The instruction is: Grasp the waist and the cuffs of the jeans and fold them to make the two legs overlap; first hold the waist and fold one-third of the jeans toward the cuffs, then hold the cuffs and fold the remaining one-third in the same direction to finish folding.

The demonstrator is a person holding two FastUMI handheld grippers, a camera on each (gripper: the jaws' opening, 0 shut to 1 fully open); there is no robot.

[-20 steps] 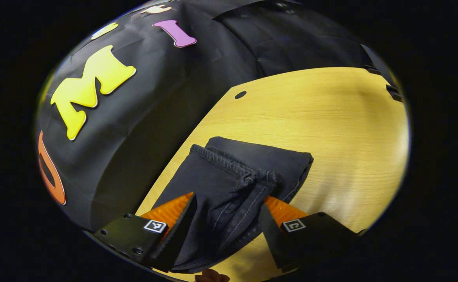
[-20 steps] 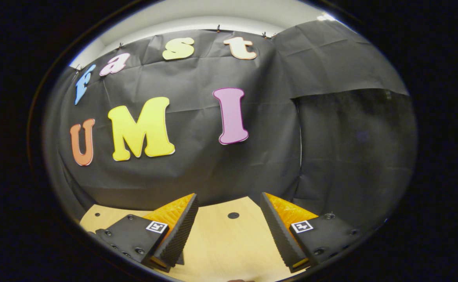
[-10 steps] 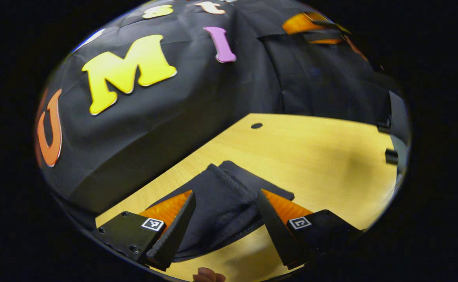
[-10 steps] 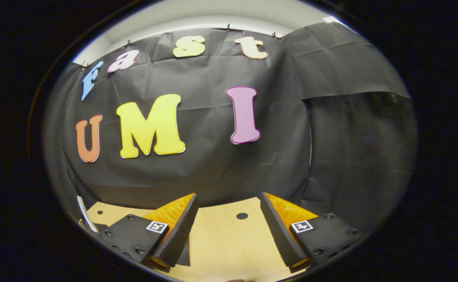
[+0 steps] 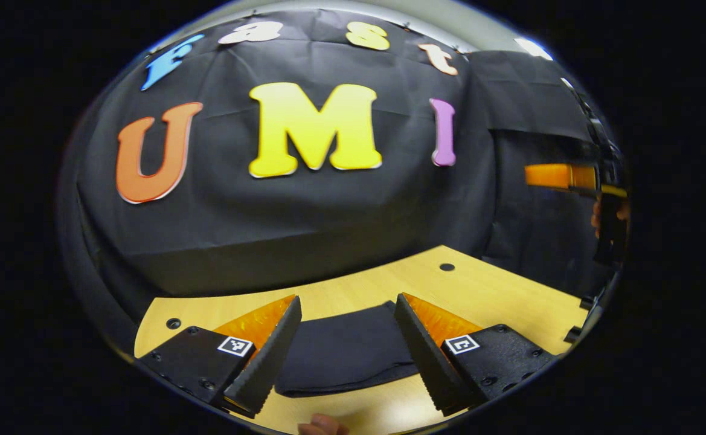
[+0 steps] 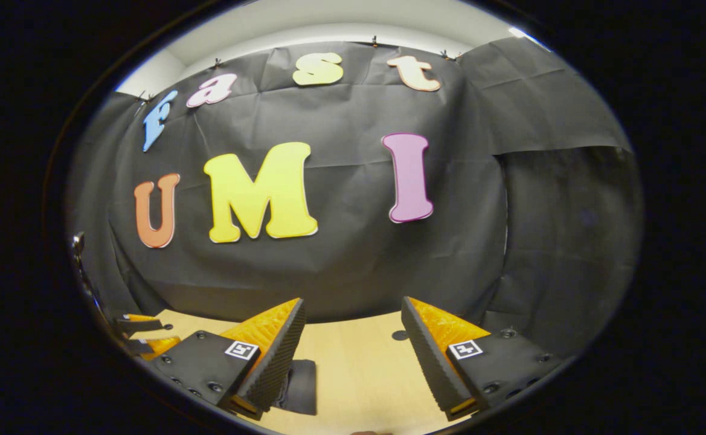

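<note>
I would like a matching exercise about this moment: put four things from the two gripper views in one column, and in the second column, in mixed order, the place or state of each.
Things:
1. jeans
2. left gripper
3. right gripper
4. table

Places or states:
A. open, with bare wood between its fingers
B. pale wood, with small dark holes in its top
C. folded into a dark flat bundle, lying on the table
D. open, with dark cloth between its fingers, not gripped

Pairs: 1-C, 2-D, 3-A, 4-B
</note>
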